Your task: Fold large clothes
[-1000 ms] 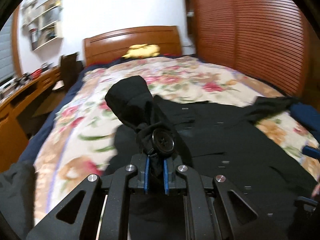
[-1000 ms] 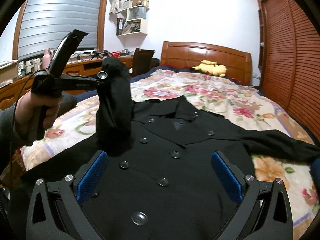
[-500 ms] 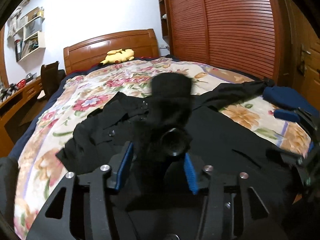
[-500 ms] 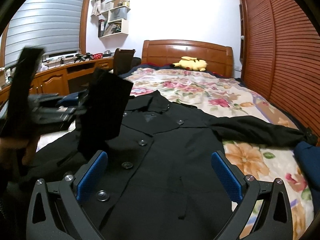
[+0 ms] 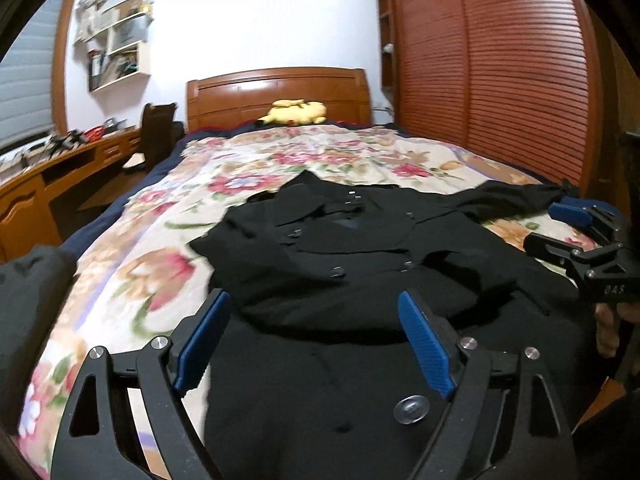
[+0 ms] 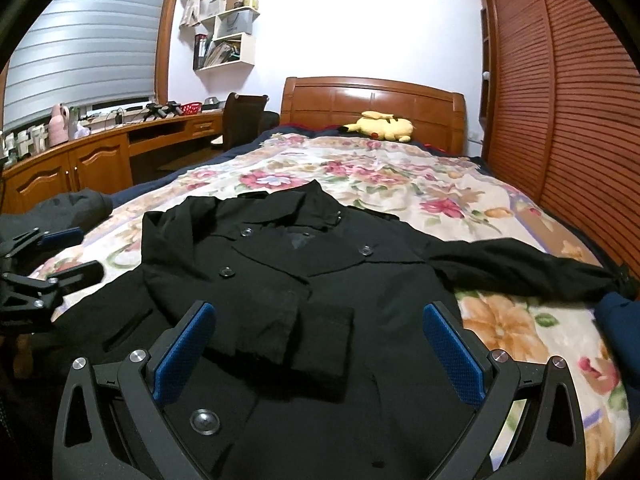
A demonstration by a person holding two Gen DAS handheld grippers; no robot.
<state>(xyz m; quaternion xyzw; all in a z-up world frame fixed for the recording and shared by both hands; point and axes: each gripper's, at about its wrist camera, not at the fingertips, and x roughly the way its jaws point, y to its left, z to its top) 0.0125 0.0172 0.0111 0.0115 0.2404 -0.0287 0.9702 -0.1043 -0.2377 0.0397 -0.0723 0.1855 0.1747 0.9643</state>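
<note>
My left gripper (image 5: 314, 328) hangs just over the near hem of the black coat (image 6: 320, 280); its jaws have just been opening and now stand wide with nothing between the blue pads, only cloth beneath them. My right gripper (image 6: 320, 340) hovers over the same coat, jaws spread wide and empty as well. Just past its pads the coat's left sleeve (image 6: 288, 332) lies folded across the chest, cuff toward me. The coat lies face up and buttoned on the floral bedspread (image 6: 400, 176), collar pointing away from me. Its other sleeve (image 6: 520, 268) stretches out flat to the coat's right, reaching a dark blue garment (image 6: 618, 320) at the bed's edge. Beyond the coat's collar, a yellow plush toy (image 6: 380, 124) rests against the wooden headboard (image 6: 372, 100).
</note>
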